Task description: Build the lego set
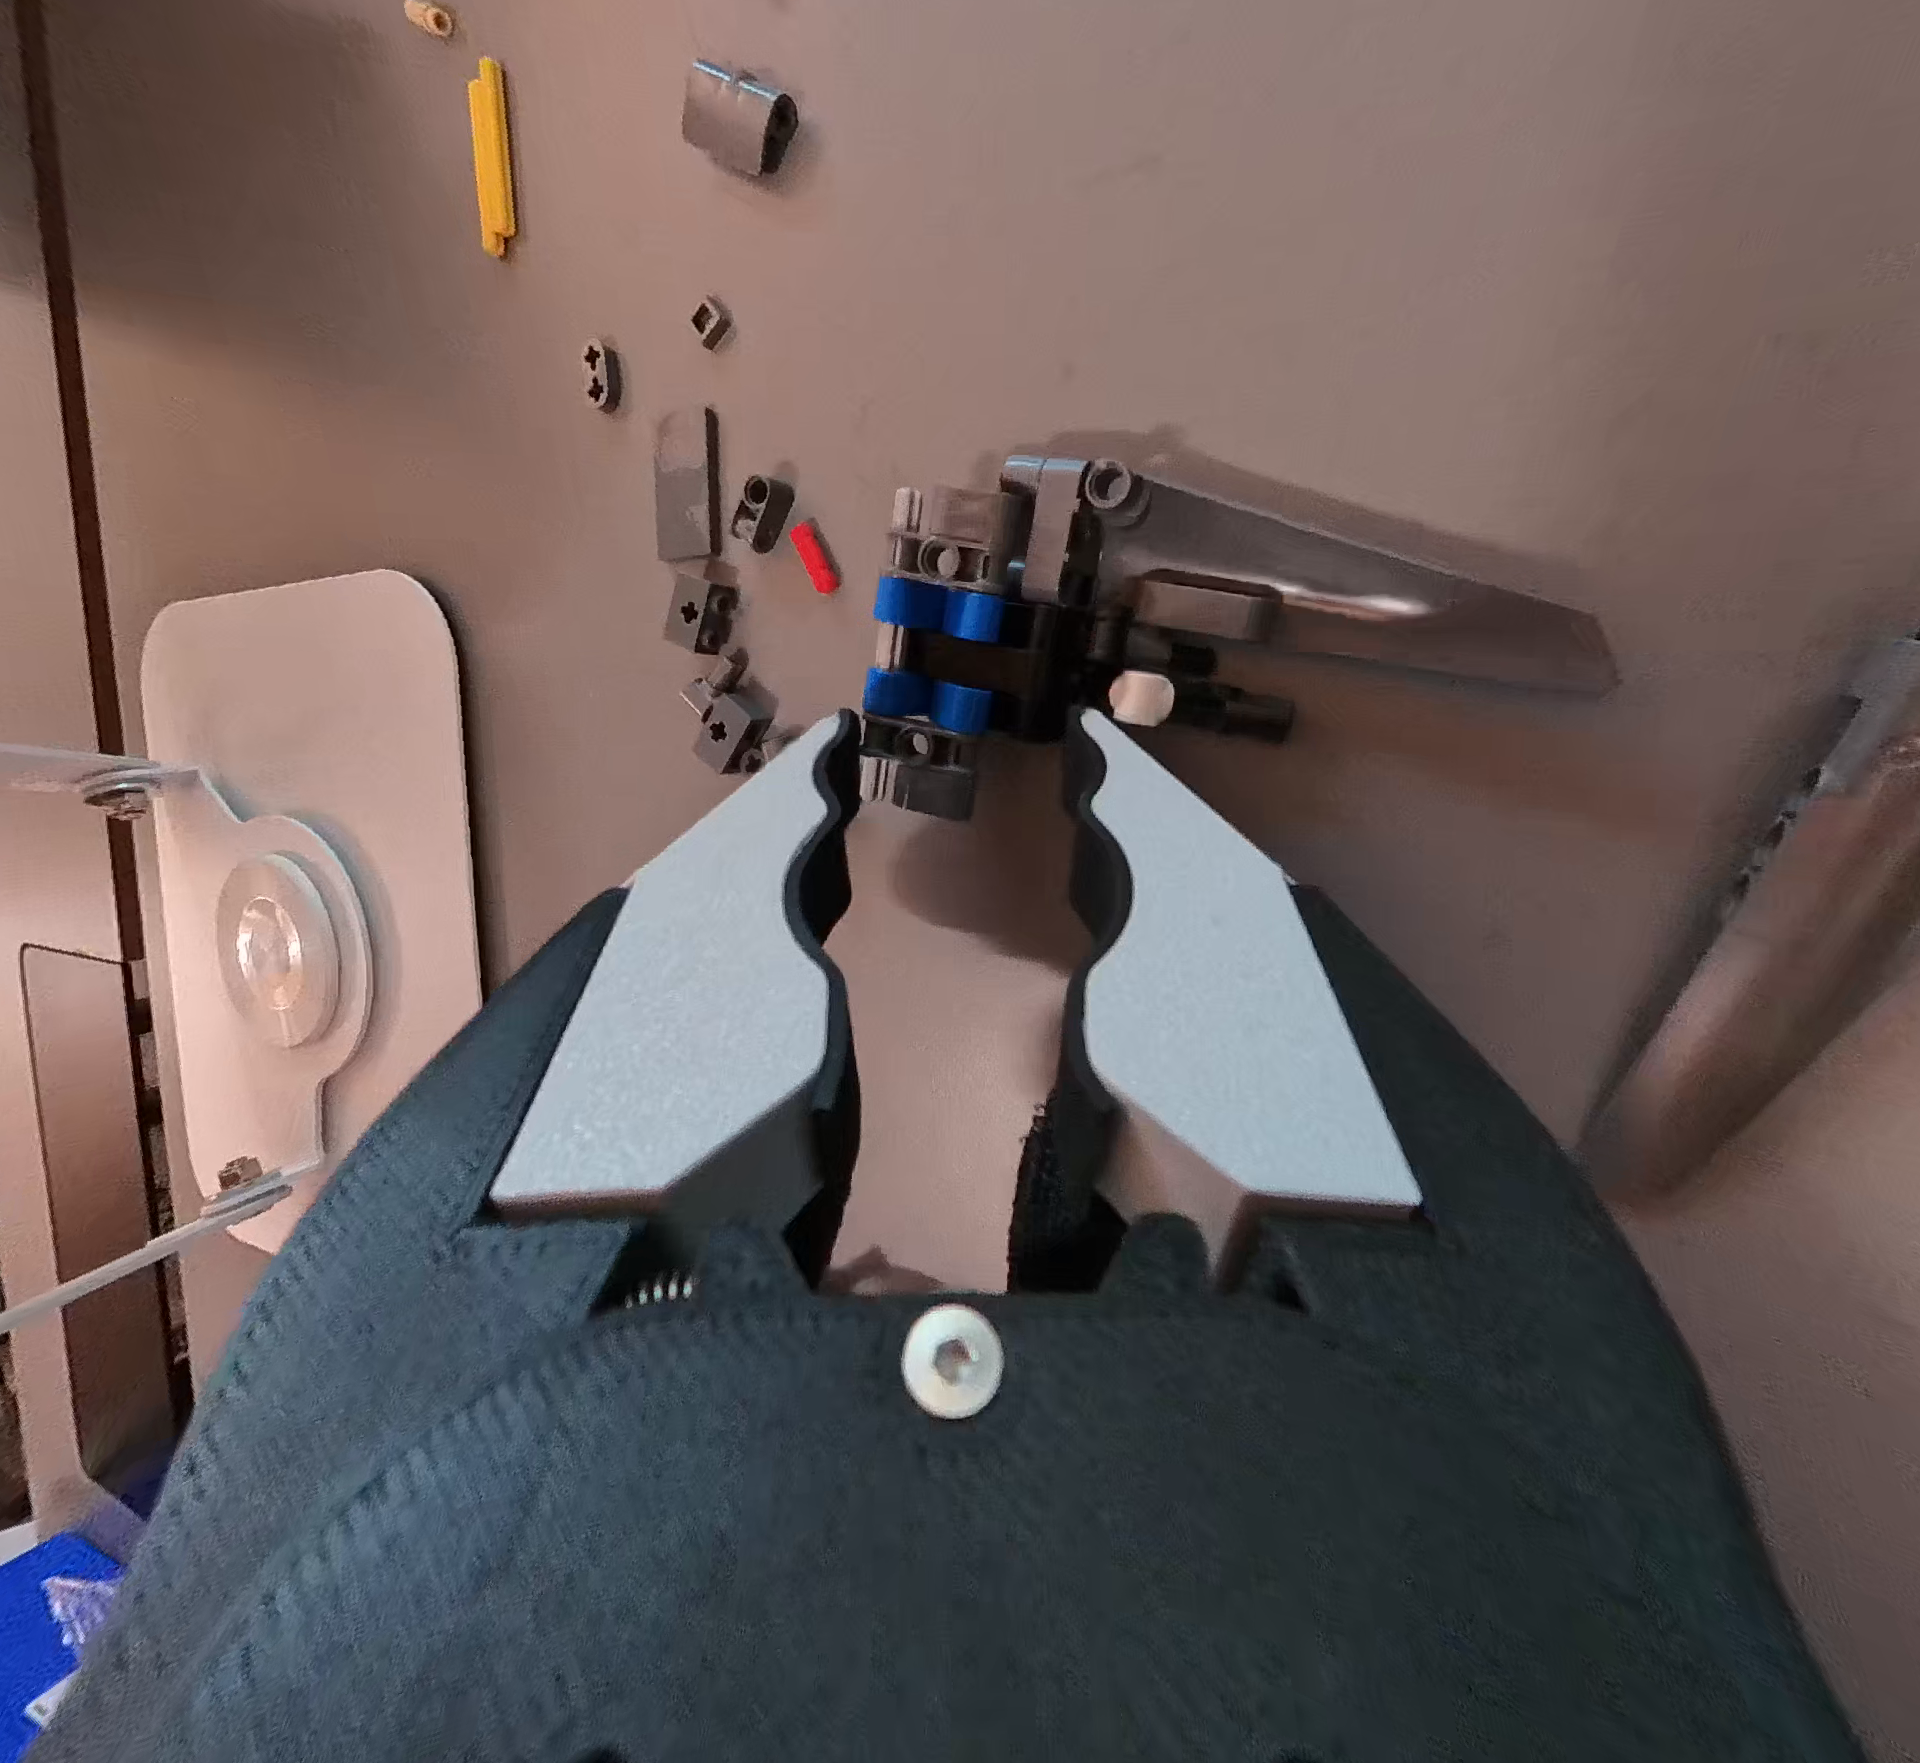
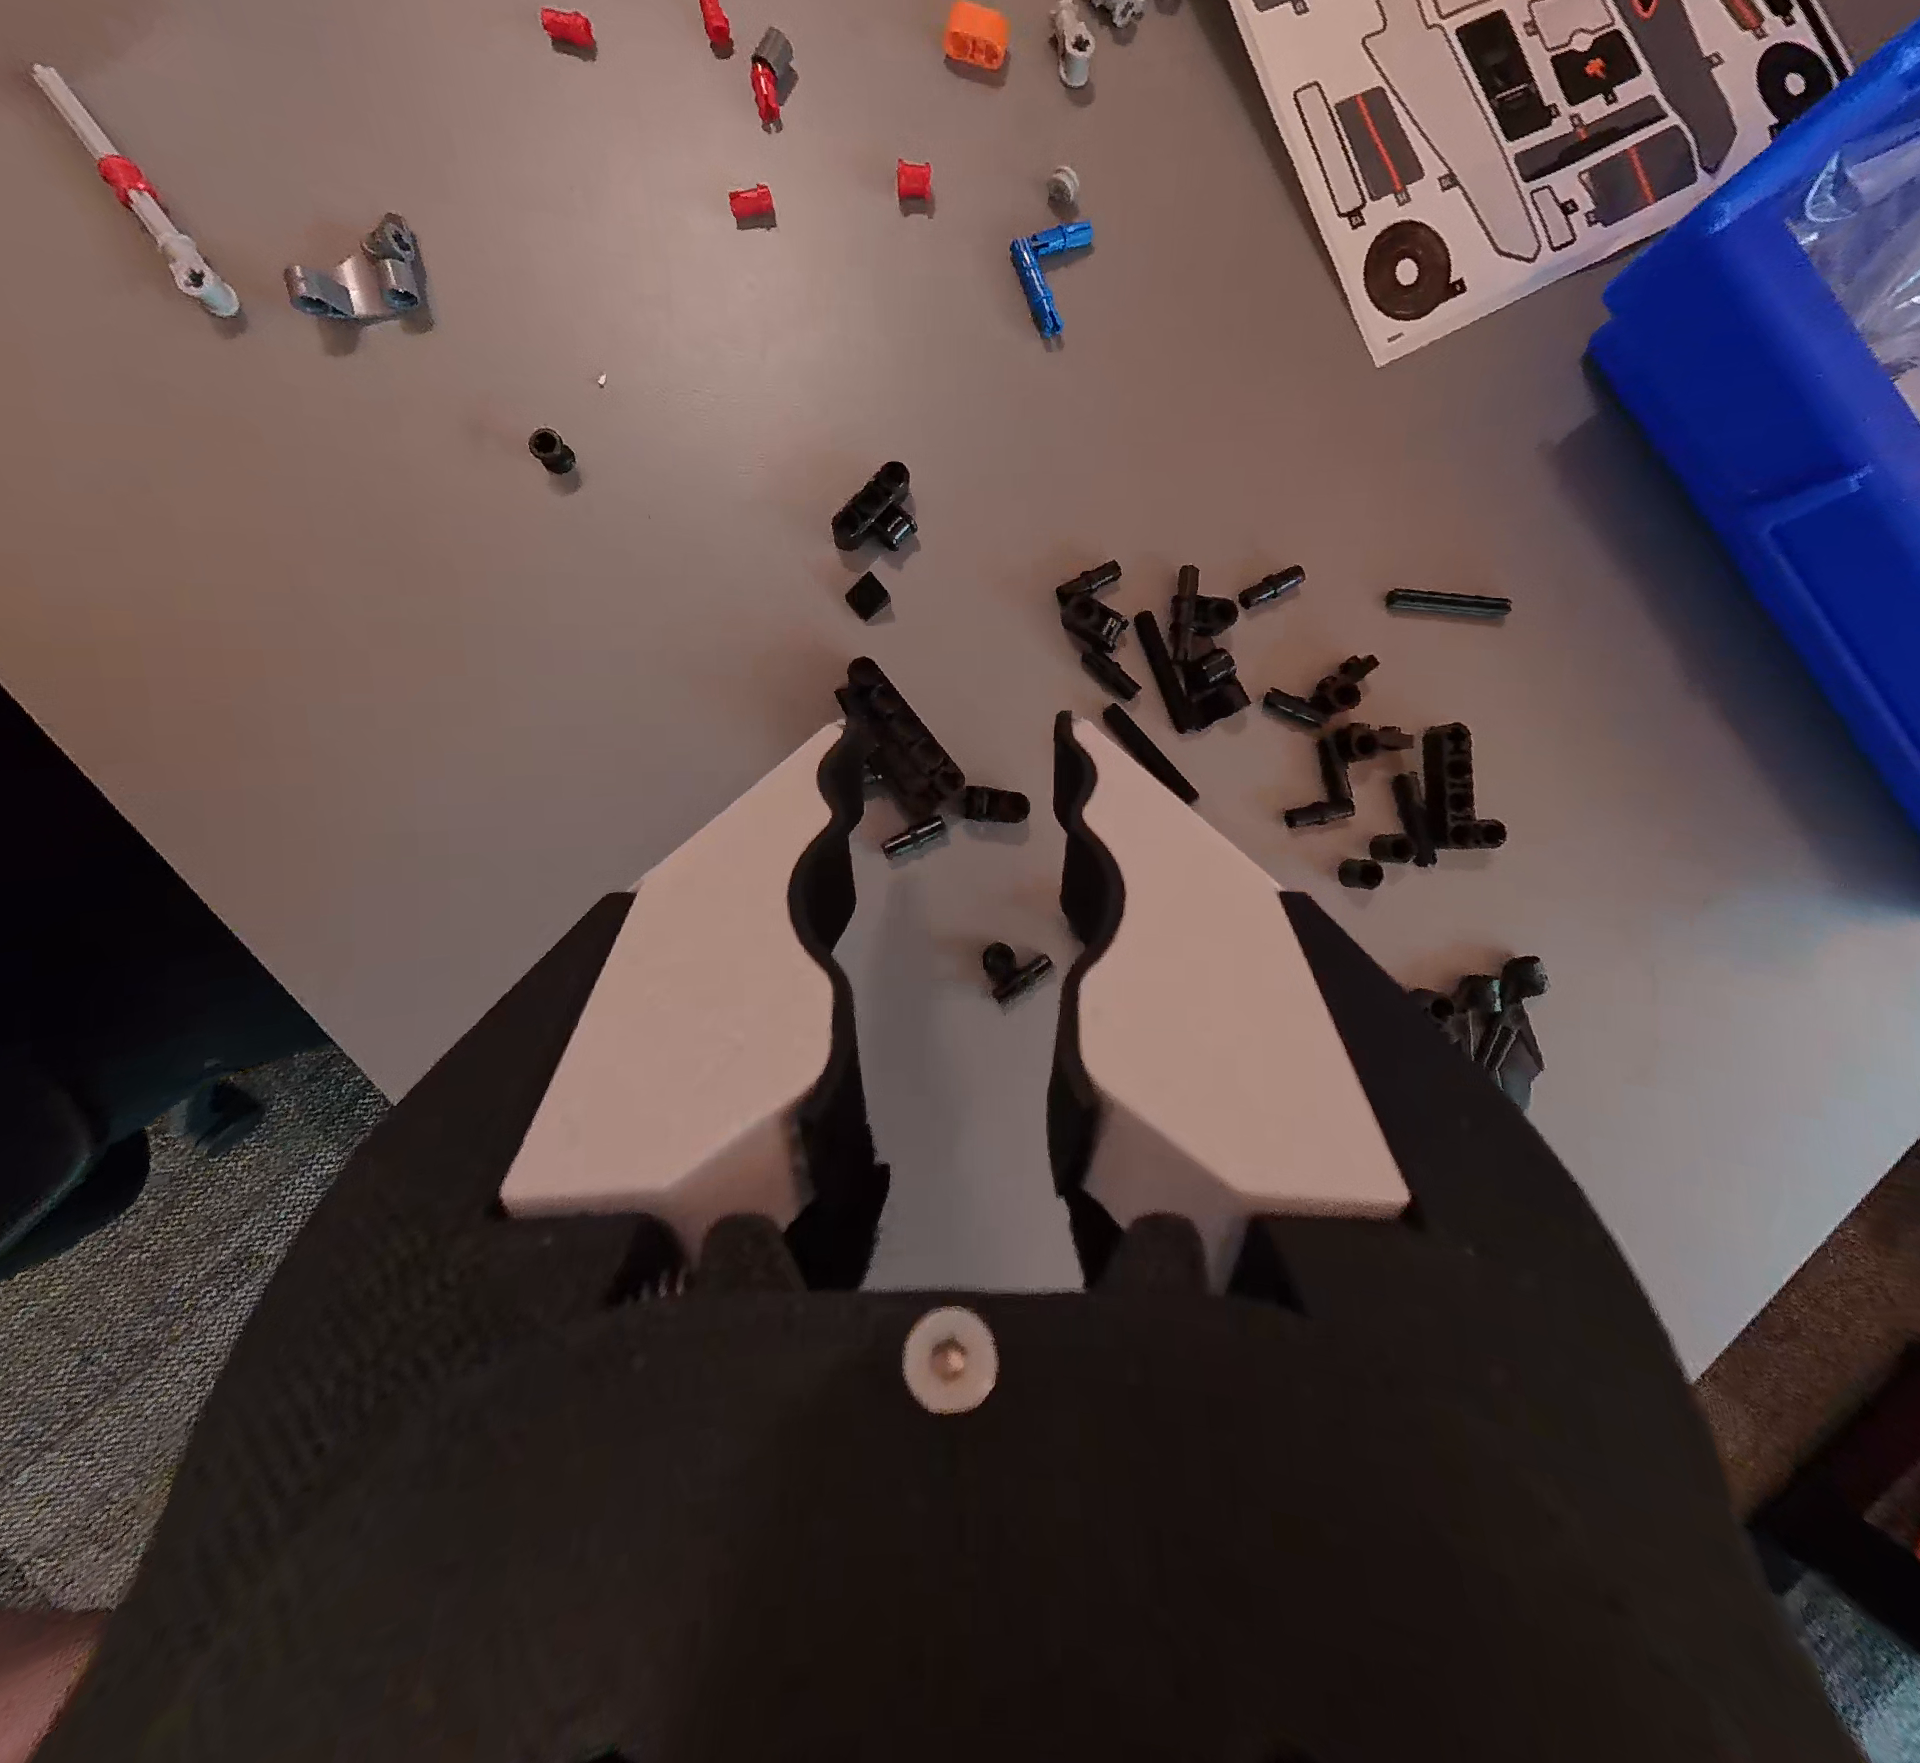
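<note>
Grey bench [image 2: 520, 487] carries loose parts sorted roughly by colour, probably for quick picking, with a sticker sheet [image 2: 1507, 51] and blue bin [image 2: 1766, 466] at far right. Left gripper [image 1: 961, 747], jaws open and empty, points at the half-built model [image 1: 997, 633], apparently to steady it. Right gripper [image 2: 951, 747], jaws open, hovers over black pins [image 2: 1299, 726].

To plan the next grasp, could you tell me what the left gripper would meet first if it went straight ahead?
Probably the partly built assembly with blue pieces, lying just beyond the open left gripper; depth is uncertain.
</note>
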`<state>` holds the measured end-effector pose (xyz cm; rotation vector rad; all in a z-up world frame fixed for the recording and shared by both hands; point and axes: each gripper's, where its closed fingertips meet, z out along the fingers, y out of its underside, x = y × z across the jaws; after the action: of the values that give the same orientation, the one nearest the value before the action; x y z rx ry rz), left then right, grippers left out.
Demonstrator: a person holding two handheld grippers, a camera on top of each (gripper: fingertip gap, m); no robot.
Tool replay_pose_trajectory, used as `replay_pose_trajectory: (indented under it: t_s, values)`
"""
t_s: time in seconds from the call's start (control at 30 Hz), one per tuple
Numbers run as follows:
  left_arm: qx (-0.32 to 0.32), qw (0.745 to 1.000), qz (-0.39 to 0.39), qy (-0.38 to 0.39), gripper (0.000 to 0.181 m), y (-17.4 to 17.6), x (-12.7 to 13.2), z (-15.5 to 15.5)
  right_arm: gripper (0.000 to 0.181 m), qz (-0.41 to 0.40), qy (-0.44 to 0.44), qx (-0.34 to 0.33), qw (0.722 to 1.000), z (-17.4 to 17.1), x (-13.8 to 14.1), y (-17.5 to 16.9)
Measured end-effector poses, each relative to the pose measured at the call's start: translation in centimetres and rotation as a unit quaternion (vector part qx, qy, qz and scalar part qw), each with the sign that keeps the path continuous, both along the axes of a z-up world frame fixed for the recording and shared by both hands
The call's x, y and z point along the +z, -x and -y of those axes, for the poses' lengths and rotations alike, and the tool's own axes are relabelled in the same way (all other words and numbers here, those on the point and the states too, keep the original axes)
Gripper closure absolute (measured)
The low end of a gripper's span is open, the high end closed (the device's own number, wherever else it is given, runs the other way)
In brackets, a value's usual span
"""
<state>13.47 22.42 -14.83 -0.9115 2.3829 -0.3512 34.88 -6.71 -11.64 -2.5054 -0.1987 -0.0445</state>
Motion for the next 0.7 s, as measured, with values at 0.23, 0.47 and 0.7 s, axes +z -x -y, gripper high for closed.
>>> replay_pose_trajectory:
  t_s: [0.23, 0.47, 0.7]
  values:
    - [0.022, 1.000, 0.006, -0.017, 0.147, 2.0, 0.1, -0.2, 0.147, 0.013, -0.030, 0.032, 0.999, -2.3, 1.4, 1.6]
    - [0.064, 0.997, 0.043, -0.020, 0.146, 5.3, 1.7, -1.6, 0.145, 0.018, -0.090, 0.088, 0.992, -8.1, 3.8, 5.0]
    - [0.119, 0.985, 0.112, -0.054, 0.147, 7.6, 5.2, -6.2, 0.139, 0.049, -0.086, 0.177, 0.979, -16.2, 4.5, 10.6]
